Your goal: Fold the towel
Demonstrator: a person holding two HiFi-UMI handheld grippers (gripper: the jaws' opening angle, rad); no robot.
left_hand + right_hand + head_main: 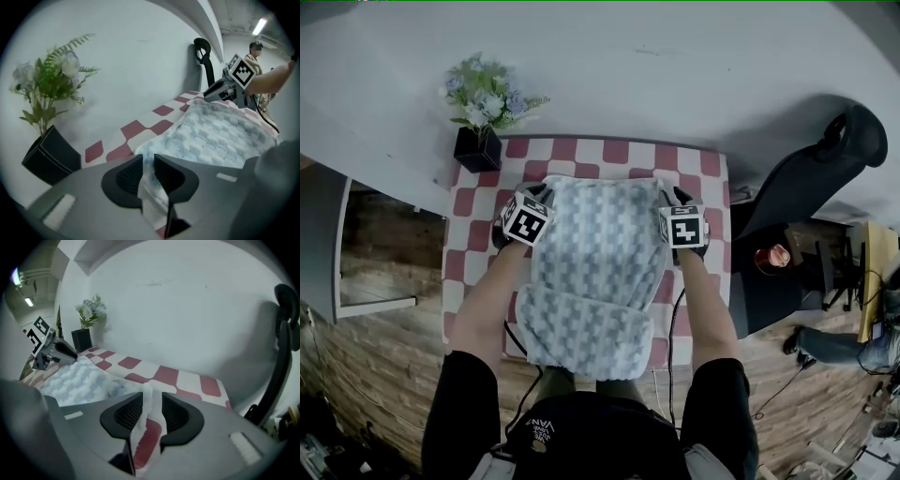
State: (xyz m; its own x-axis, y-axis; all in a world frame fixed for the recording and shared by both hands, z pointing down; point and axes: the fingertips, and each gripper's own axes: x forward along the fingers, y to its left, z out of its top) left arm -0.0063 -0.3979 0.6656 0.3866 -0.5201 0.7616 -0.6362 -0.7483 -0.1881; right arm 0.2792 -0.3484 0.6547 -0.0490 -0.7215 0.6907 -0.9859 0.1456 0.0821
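grips the far left corner of the towel (595, 272) with the left gripper (148, 161), jaws almost together and pressed on the fabric. has the far right corner between the jaws of the right gripper (152, 399), parted a little, loose beside the fabric rather than clamped. lying flat on the red-and-white checked tablecloth (619, 155), towel between both grippers.

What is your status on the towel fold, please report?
Left gripper shut on left edge of towel. Right gripper open, right edge loose between jaws. Towel spread on checkered table. Flower pot at far left, clear of towel.
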